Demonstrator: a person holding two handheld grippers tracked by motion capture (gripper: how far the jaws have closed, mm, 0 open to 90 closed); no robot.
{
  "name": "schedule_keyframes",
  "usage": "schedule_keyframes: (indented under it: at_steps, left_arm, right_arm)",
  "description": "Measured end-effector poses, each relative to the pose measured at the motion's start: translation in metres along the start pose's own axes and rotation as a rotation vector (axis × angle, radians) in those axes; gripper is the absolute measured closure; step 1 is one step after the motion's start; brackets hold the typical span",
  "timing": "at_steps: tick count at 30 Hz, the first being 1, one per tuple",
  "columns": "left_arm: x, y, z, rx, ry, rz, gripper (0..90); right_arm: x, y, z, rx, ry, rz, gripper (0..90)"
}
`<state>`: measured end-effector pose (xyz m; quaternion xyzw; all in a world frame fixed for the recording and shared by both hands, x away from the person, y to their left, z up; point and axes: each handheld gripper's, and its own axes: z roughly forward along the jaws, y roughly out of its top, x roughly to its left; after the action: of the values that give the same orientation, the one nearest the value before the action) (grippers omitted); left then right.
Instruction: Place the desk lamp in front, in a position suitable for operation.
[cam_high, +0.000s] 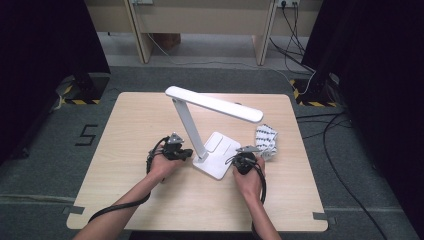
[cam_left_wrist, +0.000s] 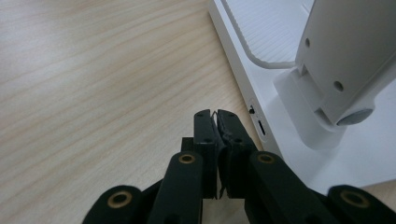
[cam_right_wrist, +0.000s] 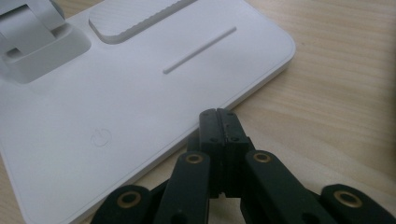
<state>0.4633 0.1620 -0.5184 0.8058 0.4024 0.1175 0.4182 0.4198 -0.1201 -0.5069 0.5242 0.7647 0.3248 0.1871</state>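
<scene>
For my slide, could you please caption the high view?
Two shut grippers, left and right, flank a white desk lamp.

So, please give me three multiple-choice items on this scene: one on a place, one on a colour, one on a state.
1. Where does the cloth lie?
A. right of the lamp
B. on the floor
C. under the lamp

2. What colour is the lamp?
A. black
B. white
C. red

3. How do the left gripper jaws stand?
A. wide open
B. shut on the cloth
C. shut, empty

Key: 1 A, it lies beside the base in the high view; 2 B, arm and base are white; 3 C, the jaws meet with nothing between.
</scene>
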Motion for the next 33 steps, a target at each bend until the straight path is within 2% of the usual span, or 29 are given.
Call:
schedule_keyframes:
  at_steps: [12, 18, 22, 24, 27, 33]
  left_arm:
    - [0.009, -0.013, -0.014, -0.023, -0.005, -0.028, 86.8]
    - [0.010, -0.016, -0.019, -0.035, 0.003, -0.040, 87.5]
    - [0.013, -0.020, -0.025, -0.045, 0.012, -0.080, 88.5]
    - [0.013, -0.021, -0.026, -0.044, 0.014, -0.087, 89.0]
    - [0.017, -0.025, -0.030, -0.045, 0.030, -0.104, 89.3]
    - [0.022, -0.029, -0.035, -0.043, 0.041, -0.108, 89.4]
  right_arm:
    - [0.018, 0.019, 0.022, -0.014, 0.016, -0.019, 90.0]
    - [0.028, 0.025, 0.030, -0.017, 0.027, -0.001, 90.0]
    - [0.033, 0.028, 0.034, -0.019, 0.033, 0.000, 90.0]
    - [0.034, 0.029, 0.035, -0.018, 0.035, 0.005, 90.0]
    - [0.039, 0.034, 0.040, -0.022, 0.048, 0.008, 90.0]
    - [0.043, 0.040, 0.049, -0.034, 0.087, 0.000, 90.0]
